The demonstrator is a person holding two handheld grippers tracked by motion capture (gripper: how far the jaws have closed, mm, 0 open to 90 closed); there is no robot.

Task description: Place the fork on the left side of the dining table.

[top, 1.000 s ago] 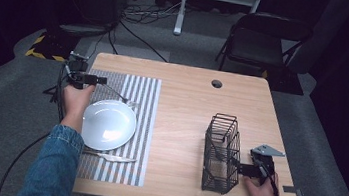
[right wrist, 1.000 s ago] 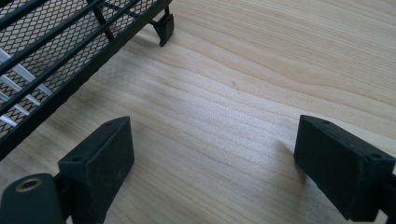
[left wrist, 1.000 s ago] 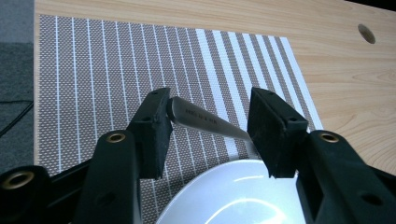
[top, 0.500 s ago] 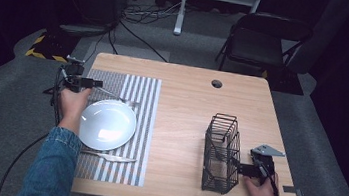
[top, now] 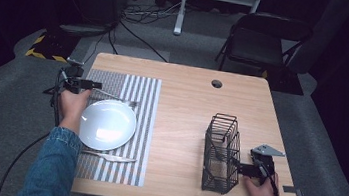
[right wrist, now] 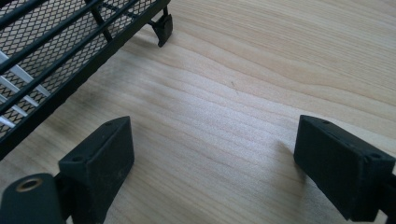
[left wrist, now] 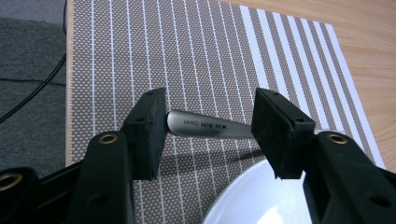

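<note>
The left gripper (left wrist: 210,133) has just been opening its jaws around the fork (left wrist: 208,125) handle lying on the striped placemat (left wrist: 210,56) beside the plate (top: 108,124), so setting it down looks done and backing away comes next, while the right gripper (right wrist: 210,163) waits wide open beside the wire basket (top: 220,154) on the tabletop (top: 179,129).

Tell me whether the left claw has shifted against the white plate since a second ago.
No real shift: in the high view the left claw stays just beyond the plate, over the fork. Its jaws have been opening, the fork handle between them.
</note>
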